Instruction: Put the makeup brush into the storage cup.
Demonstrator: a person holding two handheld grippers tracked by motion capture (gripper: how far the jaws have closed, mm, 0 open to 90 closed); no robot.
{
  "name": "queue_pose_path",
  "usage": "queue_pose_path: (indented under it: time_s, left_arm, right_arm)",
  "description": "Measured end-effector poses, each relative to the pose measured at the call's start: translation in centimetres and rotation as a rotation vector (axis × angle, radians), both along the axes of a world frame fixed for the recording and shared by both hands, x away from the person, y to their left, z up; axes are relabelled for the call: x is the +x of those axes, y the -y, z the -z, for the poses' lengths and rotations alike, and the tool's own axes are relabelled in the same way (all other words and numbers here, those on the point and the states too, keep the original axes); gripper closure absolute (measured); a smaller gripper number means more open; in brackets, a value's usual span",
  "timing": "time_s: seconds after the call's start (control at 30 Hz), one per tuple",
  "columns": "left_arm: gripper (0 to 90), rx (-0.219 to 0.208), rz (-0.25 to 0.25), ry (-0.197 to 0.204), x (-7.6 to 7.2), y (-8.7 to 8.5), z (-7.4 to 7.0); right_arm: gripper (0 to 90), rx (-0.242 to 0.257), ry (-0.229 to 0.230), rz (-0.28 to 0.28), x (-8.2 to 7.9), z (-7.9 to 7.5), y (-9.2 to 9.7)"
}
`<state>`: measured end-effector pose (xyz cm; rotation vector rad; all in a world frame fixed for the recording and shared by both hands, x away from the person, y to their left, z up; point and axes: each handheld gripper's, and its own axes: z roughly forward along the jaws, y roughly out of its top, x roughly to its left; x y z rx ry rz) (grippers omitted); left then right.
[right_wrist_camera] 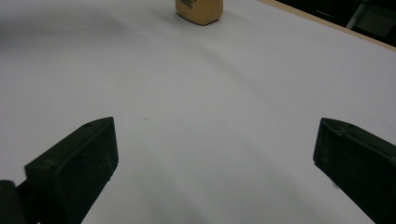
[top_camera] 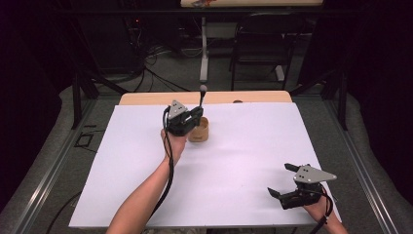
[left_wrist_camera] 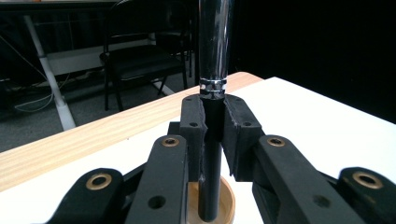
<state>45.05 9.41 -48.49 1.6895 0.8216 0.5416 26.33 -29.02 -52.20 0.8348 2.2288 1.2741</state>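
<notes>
High view: left tool (top_camera: 195, 115) above the far middle of the white-covered table (top_camera: 243, 161), clamped on an upright rod (top_camera: 202, 97) with a rounded top. Rod's lower end down inside a small wooden cup (top_camera: 198, 130) standing on the white sheet, just right of the hand. Right tool (top_camera: 282, 180) at the near right corner, low over the sheet, jaws spread wide, nothing between them, well apart from the cup. Bare wooden strip of table along the far edge; a dark chair (top_camera: 263, 39) on the floor beyond.

Left gripper view: both pads of the left tool (left_wrist_camera: 214, 135) pressed against the rod (left_wrist_camera: 214, 46), shiny metal above a ringed band, black below. Black lower part passing straight down between the pads into the wooden cup (left_wrist_camera: 226, 200), round rim visible beneath; nothing else seen inside.

Right gripper view: right tool (right_wrist_camera: 215, 154) wide open over bare white sheet, black jaws at left and right. Wooden cup (right_wrist_camera: 199, 10) far off at the top edge, dark marking on its side, inside hidden.
</notes>
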Motion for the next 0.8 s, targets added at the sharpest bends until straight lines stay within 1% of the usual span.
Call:
queue_pose_path:
  time_s: [0.17, 0.2, 0.23, 0.33, 0.37, 0.4, 0.5, 0.53, 0.57, 0.7, 0.8]
  left_arm:
    - [79.2, 0.008, 0.001, -0.011, 0.3, 0.4, 0.6]
    - [79.2, 0.011, -0.017, -0.007, 0.3, 0.5, 0.7]
    - [79.2, 0.010, -0.001, -0.016, 0.4, 0.5, 0.8]
    - [79.1, 0.022, -0.003, -0.022, 0.5, 0.6, 1.1]
    - [79.0, 0.025, -0.020, -0.021, 0.5, 0.7, 1.2]
    - [79.0, 0.030, -0.001, -0.028, 0.6, 0.7, 1.3]
    - [78.9, 0.041, 0.003, -0.031, 0.7, 0.8, 1.5]
    - [78.9, 0.043, -0.014, -0.027, 0.6, 1.0, 1.6]
    - [78.8, 0.039, 0.009, -0.035, 0.7, 0.9, 1.7]
    - [78.7, 0.041, 0.011, -0.045, 0.8, 1.0, 1.9]
    - [78.6, 0.055, 0.009, -0.047, 0.8, 1.1, 2.0]
  right_arm:
    - [0.0, 0.002, 0.000, 0.000, 0.0, 0.0, 0.0]
    - [0.0, 0.000, -0.002, 0.000, 0.0, 0.0, 0.0]
    - [0.0, 0.001, -0.004, -0.002, 0.0, 0.0, 0.0]
    - [0.0, -0.007, -0.006, -0.008, 0.0, 0.1, 0.0]
    - [0.0, -0.008, -0.006, -0.010, 0.0, 0.1, 0.0]
    - [0.0, -0.008, -0.006, -0.011, 0.0, 0.1, -0.1]
    - [0.0, -0.009, -0.005, -0.011, 0.0, 0.1, -0.1]
    - [0.0, -0.008, -0.006, -0.011, 0.0, 0.1, -0.1]
    - [0.0, -0.009, -0.007, -0.011, 0.0, 0.1, -0.1]
    - [0.0, -0.011, -0.008, -0.013, 0.0, 0.1, -0.1]
    - [0.0, -0.012, -0.008, -0.014, 0.0, 0.1, -0.1]
